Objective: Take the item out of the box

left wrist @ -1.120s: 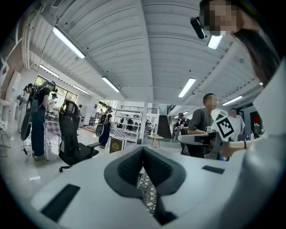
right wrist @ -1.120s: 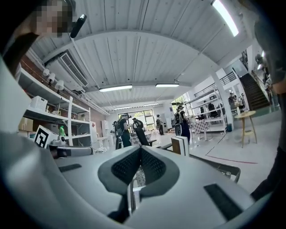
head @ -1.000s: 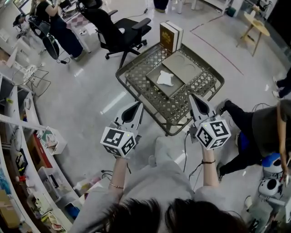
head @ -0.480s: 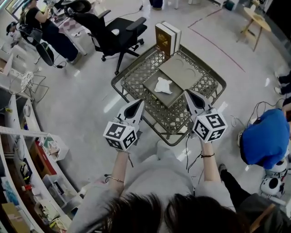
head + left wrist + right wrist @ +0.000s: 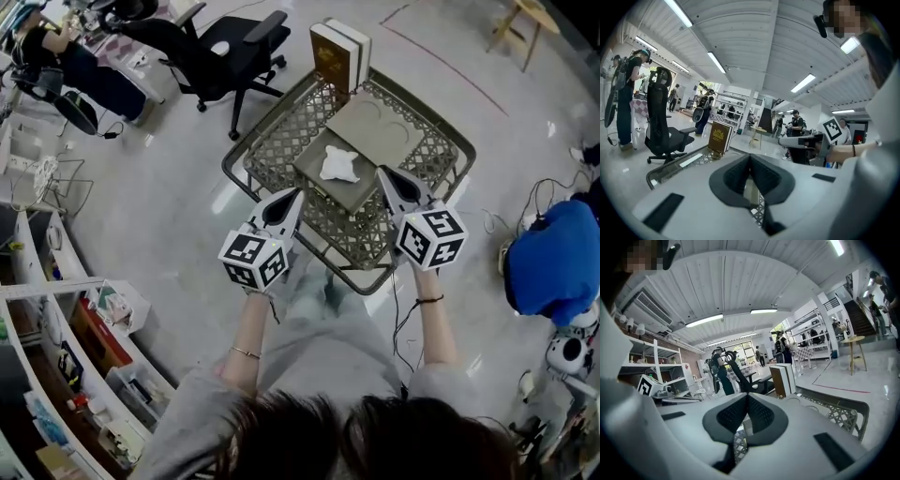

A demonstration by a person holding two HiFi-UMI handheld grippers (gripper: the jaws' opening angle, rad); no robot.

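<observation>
An open grey box (image 5: 317, 180) lies on the lattice-top table (image 5: 367, 236), its lid (image 5: 377, 126) folded back behind it. A crumpled white item (image 5: 339, 165) rests inside the box. My left gripper (image 5: 292, 194) is shut and empty, its tip over the table's near left edge, just short of the box. My right gripper (image 5: 382, 172) is also shut and empty, its tip beside the box's right corner. In the left gripper view the left gripper (image 5: 750, 157) shows closed jaws over the lattice; the right gripper (image 5: 747, 395) looks the same in its own view.
A brown book-shaped case (image 5: 332, 58) stands upright at the table's far edge. A black office chair (image 5: 223, 42) is behind the table to the left. Shelving (image 5: 66, 319) runs along the left, and a person in blue (image 5: 555, 261) crouches at the right.
Both grippers have moved forward and down toward the table, their tips now at the box's near corners. Both stay shut. The person at the right has shifted.
</observation>
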